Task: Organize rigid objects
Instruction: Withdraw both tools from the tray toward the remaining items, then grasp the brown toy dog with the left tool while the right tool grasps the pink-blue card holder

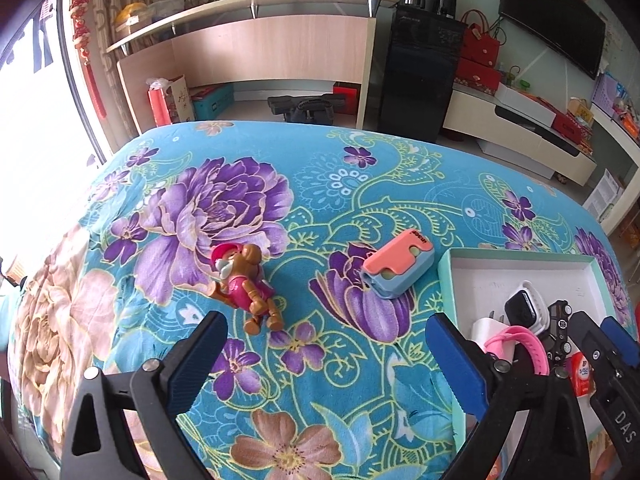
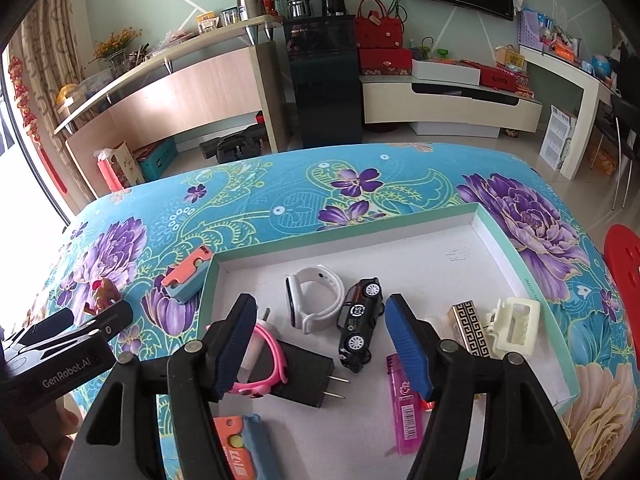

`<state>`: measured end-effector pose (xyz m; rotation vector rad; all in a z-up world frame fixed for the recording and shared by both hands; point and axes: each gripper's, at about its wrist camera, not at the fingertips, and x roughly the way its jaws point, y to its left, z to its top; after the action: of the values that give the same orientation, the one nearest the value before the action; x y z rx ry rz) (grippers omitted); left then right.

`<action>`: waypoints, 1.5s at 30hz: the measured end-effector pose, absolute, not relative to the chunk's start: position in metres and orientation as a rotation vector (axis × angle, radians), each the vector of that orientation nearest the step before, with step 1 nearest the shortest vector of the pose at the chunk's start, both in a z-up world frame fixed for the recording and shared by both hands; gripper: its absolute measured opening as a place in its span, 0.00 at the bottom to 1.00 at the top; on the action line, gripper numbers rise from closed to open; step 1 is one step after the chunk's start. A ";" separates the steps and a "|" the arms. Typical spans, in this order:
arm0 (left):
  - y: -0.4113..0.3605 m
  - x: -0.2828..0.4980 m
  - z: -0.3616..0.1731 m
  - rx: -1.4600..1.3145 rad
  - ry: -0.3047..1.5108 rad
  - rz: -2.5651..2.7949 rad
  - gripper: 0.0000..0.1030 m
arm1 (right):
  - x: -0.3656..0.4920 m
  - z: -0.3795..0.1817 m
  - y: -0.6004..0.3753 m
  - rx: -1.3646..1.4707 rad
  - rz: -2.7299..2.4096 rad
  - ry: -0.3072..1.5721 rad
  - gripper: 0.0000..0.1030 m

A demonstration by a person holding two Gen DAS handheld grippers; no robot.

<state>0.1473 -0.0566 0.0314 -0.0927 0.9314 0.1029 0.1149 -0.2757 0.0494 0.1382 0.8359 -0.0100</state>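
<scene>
My left gripper stands open over the flowered blanket with nothing between its fingers. Just beyond it lie a brown toy dog in pink and a pink-and-blue case. My right gripper is open above the teal-rimmed white tray. Under it lie a black toy car, a white watch, a pink watch and a black charger, none of them gripped. Both loose items lie left of the tray.
The tray also holds a pink lighter, a gold patterned lighter, a cream hair clip and an orange-and-blue case. The table edge curves away at the far side; a red stool stands at the right.
</scene>
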 end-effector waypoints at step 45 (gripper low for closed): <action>0.085 0.148 0.030 -0.284 0.927 0.308 1.00 | 0.153 0.038 -0.140 0.050 0.132 0.813 0.89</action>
<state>0.1475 0.0853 0.0300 -0.2845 0.9273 0.3083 0.1530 -0.1397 0.0376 0.0504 0.8131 0.1324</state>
